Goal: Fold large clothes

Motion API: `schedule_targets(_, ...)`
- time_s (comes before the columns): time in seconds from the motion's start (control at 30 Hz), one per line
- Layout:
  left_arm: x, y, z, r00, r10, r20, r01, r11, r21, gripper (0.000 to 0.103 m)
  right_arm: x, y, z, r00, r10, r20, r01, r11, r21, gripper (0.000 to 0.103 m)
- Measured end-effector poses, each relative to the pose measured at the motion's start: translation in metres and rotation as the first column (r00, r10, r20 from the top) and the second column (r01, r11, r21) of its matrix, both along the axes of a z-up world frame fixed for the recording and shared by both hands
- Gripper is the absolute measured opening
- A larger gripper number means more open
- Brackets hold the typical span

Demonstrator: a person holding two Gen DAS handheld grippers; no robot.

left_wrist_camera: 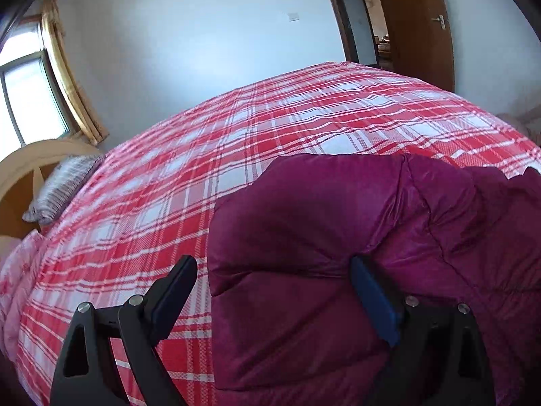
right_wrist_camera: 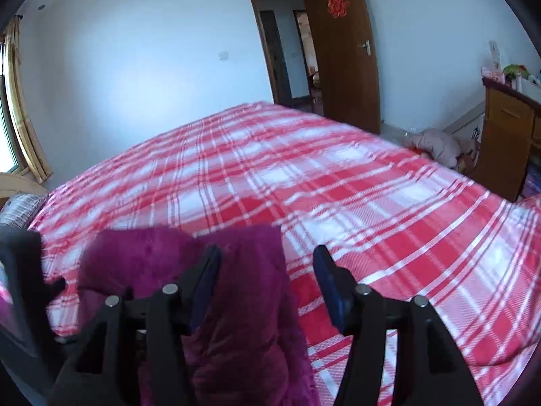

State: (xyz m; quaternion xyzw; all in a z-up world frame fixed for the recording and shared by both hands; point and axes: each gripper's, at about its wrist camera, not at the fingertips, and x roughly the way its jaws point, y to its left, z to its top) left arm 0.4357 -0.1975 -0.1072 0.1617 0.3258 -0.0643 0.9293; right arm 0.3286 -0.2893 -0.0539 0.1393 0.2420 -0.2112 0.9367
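Note:
A large magenta padded jacket (left_wrist_camera: 338,230) lies on a bed with a red and white plaid cover (left_wrist_camera: 236,135). In the left wrist view my left gripper (left_wrist_camera: 274,267) is open, its jaws spread wide above the jacket's left edge. In the right wrist view the jacket (right_wrist_camera: 243,304) lies bunched at the lower left, under my right gripper (right_wrist_camera: 267,257). That gripper is open, its left finger over the jacket and its right finger over the plaid cover (right_wrist_camera: 338,186). Neither gripper holds fabric.
A striped pillow (left_wrist_camera: 61,189) and wooden headboard (left_wrist_camera: 20,169) are at the left, with a window and curtain (left_wrist_camera: 67,77) behind. An open wooden door (right_wrist_camera: 341,47) is at the far wall. A wooden cabinet (right_wrist_camera: 507,138) and a pink bundle (right_wrist_camera: 436,145) stand right of the bed.

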Motion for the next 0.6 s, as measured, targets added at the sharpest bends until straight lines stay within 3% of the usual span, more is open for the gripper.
schedule_targets(0.1, 0.000, 0.000, 0.000, 1.000, 0.004, -0.010, -0.004, 1.000, -0.005, 0.093, 0.008, 0.015, 0.008, 0.998, 0.069, -0.010, -0.069, 0.998, 0.010, 0.062)
schedule_targets(0.23, 0.007, 0.002, -0.001, 0.999, 0.010, -0.036, -0.011, 0.999, -0.032, 0.096, 0.020, 0.015, -0.020, 0.994, 0.110, 0.004, -0.110, 0.991, 0.077, 0.060)
schedule_targets(0.3, 0.011, 0.007, -0.003, 0.998, 0.013, -0.063, -0.018, 0.997, -0.068, 0.098, 0.024, 0.009, -0.037, 0.996, 0.086, -0.006, -0.085, 0.993, 0.078, 0.046)
schedule_targets(0.37, 0.016, 0.009, -0.004, 0.996, 0.006, -0.091, -0.015, 0.995, -0.096, 0.099, 0.025, 0.006, -0.045, 0.997, 0.076, -0.007, -0.075, 0.995, 0.064, 0.041)
schedule_targets(0.5, 0.021, 0.009, -0.008, 0.993, 0.013, -0.117, -0.026, 0.993, -0.117, 0.102, 0.034, -0.016, -0.064, 0.997, 0.061, -0.049, -0.052, 0.986, 0.160, 0.040)
schedule_targets(0.6, 0.024, 0.006, -0.013, 0.991, 0.015, -0.129, -0.029, 0.994, -0.105, 0.102, 0.038, -0.017, -0.069, 0.995, 0.066, -0.070, -0.053, 0.984, 0.172, 0.040)
